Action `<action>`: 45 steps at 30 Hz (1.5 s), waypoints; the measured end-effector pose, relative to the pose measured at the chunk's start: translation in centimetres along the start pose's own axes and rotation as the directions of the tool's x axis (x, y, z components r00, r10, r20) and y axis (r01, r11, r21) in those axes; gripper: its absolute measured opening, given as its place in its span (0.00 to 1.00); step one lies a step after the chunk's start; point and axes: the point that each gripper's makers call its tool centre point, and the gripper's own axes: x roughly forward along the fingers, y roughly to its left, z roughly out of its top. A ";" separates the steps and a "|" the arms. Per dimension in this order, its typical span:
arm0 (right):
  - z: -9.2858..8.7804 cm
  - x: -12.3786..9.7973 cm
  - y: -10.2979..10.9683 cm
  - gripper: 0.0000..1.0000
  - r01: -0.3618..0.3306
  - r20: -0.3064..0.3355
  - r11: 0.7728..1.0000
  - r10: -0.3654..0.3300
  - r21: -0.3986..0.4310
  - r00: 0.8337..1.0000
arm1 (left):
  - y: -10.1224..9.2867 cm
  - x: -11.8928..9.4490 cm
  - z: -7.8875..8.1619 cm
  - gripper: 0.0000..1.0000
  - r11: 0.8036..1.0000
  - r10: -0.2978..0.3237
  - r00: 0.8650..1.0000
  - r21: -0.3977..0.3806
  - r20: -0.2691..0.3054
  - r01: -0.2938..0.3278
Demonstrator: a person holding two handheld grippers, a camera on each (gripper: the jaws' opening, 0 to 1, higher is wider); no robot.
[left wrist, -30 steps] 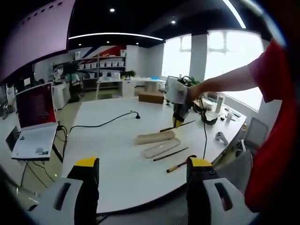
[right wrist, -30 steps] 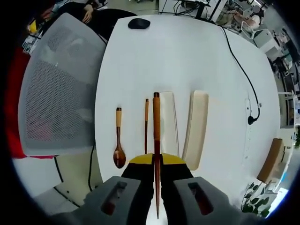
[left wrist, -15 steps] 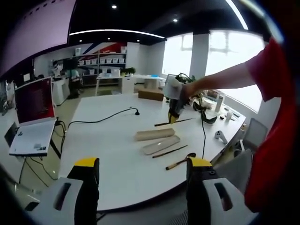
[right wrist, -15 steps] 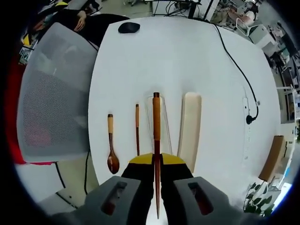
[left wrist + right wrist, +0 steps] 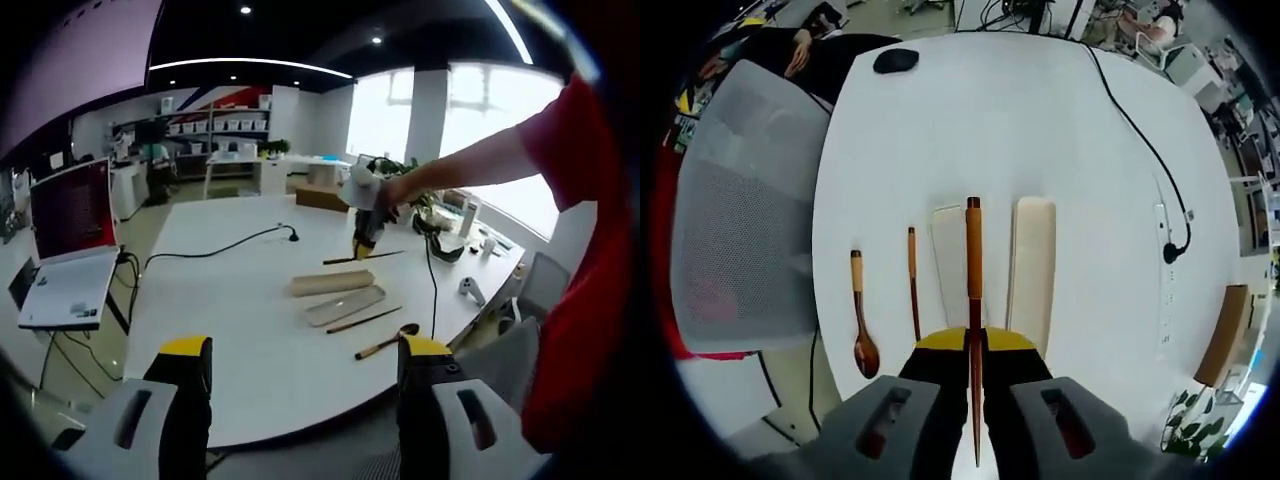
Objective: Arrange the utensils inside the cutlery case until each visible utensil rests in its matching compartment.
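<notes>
A wooden chopstick (image 5: 973,290) is pinched by the right claw (image 5: 974,345), held above the open case tray (image 5: 949,262) at 12 o'clock on the tabletop (image 5: 1020,130). The left claw (image 5: 300,365) is held spread, idle. If released off-line, the chopstick could be dropped beside the tray, toward the lid (image 5: 1032,270).

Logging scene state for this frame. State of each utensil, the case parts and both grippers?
chopstick: clamped in the right gripper, held above the table
second chopstick: lying on table
spoon: lying on table
case tray: open, looks empty
case lid: off, lying beside tray
left gripper: open, holding nothing
</notes>
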 end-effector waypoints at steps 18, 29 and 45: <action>3.4 -0.3 -4.3 0.00 0.002 0.074 1.000 0.000 -0.027 0.997 | 1.1 0.2 -0.2 0.77 1.000 0.021 1.000 -0.009 -0.017 -0.021; 3.3 0.1 -7.0 0.00 0.020 0.065 0.999 -0.018 -0.043 0.998 | 1.6 0.2 -0.4 0.77 0.999 0.046 0.999 -0.019 -0.021 -0.047; 1.9 2.9 -7.4 0.00 0.021 0.059 1.000 -0.020 -0.013 0.998 | 1.9 0.7 -0.7 0.77 0.997 0.065 0.997 -0.031 -0.036 -0.067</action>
